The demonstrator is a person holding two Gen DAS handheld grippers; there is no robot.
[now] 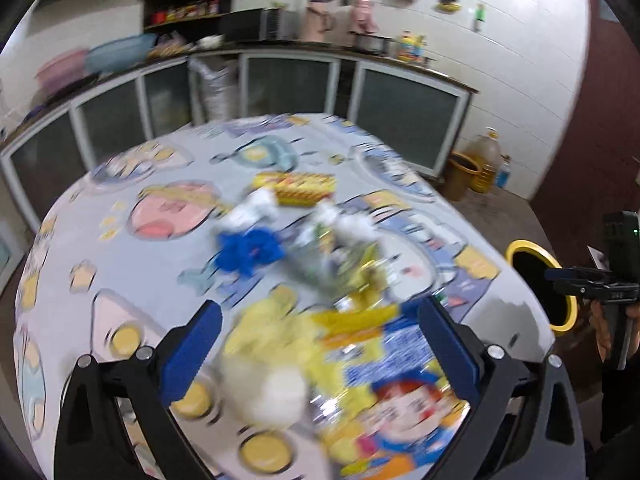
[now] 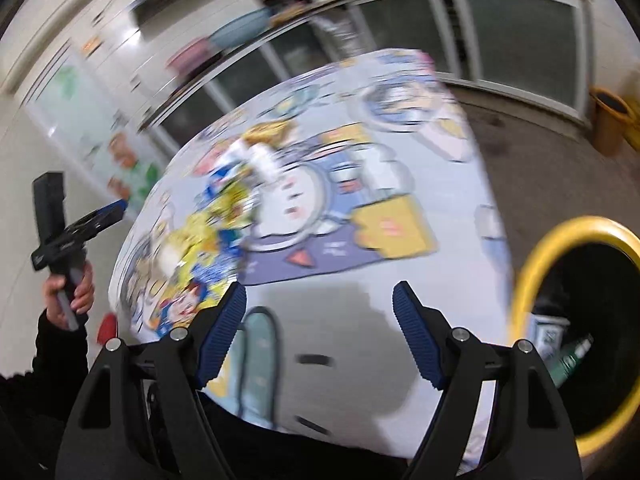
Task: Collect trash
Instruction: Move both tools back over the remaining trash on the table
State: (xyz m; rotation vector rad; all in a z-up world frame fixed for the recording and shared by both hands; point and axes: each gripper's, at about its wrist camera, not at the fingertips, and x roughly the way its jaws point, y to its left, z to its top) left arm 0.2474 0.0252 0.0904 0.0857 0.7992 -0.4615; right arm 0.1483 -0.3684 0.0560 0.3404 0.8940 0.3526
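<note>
Both tools gape wide, empty: left tool point(image 1: 320, 344) over the blurred trash pile point(image 1: 304, 256) mid-table, right tool point(image 2: 320, 332) above bare cartoon-print table point(image 2: 360, 312) edge, yellow-rimmed black bin point(image 2: 532, 264) just beside. Print unreadable.

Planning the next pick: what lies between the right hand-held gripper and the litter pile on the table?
In the right wrist view, only bare printed tablecloth separates the open right hand-held gripper from the litter pile.

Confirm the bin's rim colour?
Yellow rim, black inside; clearest in the right wrist view.
</note>
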